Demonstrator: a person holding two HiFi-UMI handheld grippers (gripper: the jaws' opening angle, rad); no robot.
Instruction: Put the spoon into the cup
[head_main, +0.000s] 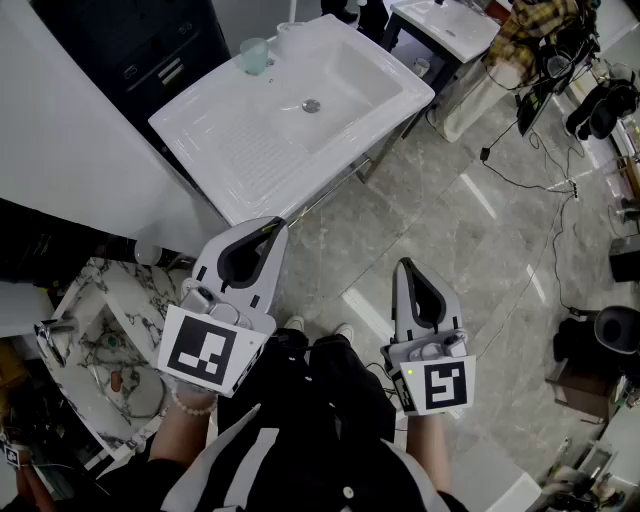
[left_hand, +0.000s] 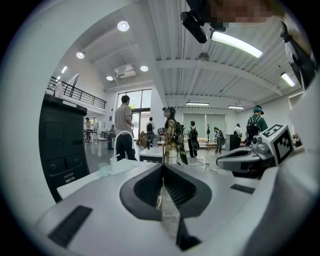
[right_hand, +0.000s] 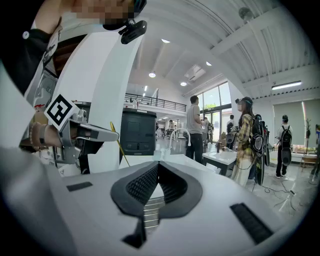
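Observation:
A translucent green cup (head_main: 254, 55) stands at the back corner of a white sink unit (head_main: 240, 150); the left gripper view shows this cup (left_hand: 103, 169) far off at left. My left gripper (head_main: 272, 224) is held above the floor in front of the sink unit. It is shut on a thin yellow stick that looks like the spoon's handle (right_hand: 120, 147), which shows slanting through its tip in the right gripper view. My right gripper (head_main: 403, 263) is beside it at the same height, shut with nothing between its jaws. Both point roughly level toward the sink unit.
A marble-patterned basin (head_main: 100, 310) is at lower left, beside a white wall panel (head_main: 70, 140). A black cabinet (head_main: 150, 50) stands behind the sink unit. Cables (head_main: 540, 180) trail over the grey floor at right. Several people stand around a second white table (left_hand: 150, 152) farther off.

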